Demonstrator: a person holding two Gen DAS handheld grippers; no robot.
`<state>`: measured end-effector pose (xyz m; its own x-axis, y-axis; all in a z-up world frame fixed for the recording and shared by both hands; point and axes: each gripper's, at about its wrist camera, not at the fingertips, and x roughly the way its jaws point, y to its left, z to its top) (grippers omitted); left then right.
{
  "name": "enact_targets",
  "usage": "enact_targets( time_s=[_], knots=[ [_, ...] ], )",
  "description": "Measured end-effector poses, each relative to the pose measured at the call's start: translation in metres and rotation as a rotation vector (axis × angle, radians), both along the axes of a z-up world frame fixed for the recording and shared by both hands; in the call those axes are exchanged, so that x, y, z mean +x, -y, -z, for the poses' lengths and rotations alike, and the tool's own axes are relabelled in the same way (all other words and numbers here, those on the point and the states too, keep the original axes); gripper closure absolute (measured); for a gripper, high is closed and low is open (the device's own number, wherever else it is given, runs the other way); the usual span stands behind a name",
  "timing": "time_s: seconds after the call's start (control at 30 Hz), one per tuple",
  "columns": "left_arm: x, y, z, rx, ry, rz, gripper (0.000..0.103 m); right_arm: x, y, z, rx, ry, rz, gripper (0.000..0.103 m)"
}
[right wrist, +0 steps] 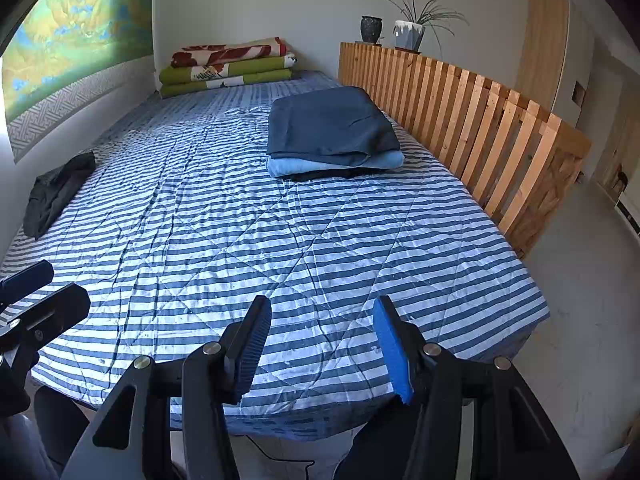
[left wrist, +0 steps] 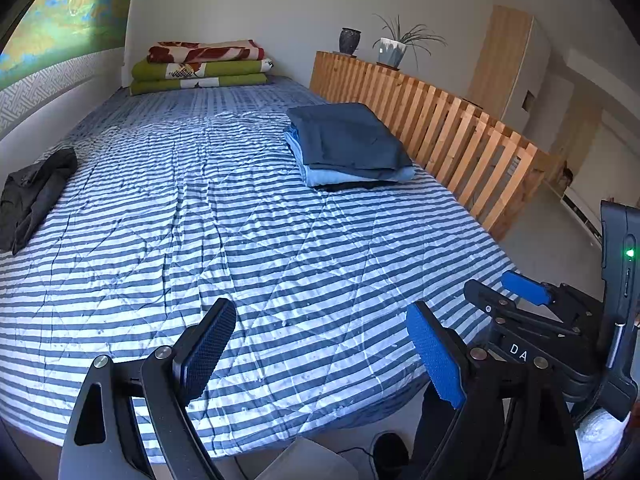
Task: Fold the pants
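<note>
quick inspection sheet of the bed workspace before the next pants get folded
surface: striped quilt, wrinkled, middle bare
job's things: crumpled dark pants at the left edge, unfolded; folded stack by the slatted rail
clutter: folded blankets at the far end
grippers: left gripper and right gripper both open, empty, at the near edge
cables: thin dark cable on the floor under the near edge
surroundings: potted plant and dark vase on the rail
</note>
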<state>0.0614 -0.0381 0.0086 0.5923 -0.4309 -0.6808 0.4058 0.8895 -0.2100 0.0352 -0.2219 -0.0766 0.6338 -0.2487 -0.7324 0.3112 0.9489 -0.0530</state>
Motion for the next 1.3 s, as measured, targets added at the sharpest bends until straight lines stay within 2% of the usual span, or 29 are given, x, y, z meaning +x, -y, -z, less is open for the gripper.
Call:
enact_targets(
  time_s=[1.3],
  knots=[
    [0.005, -0.014, 0.007, -0.006, -0.013, -0.024, 0.012, 0.007, -0.009, 0.011, 0.003, -0.039, -0.028, 0.054]
  ],
)
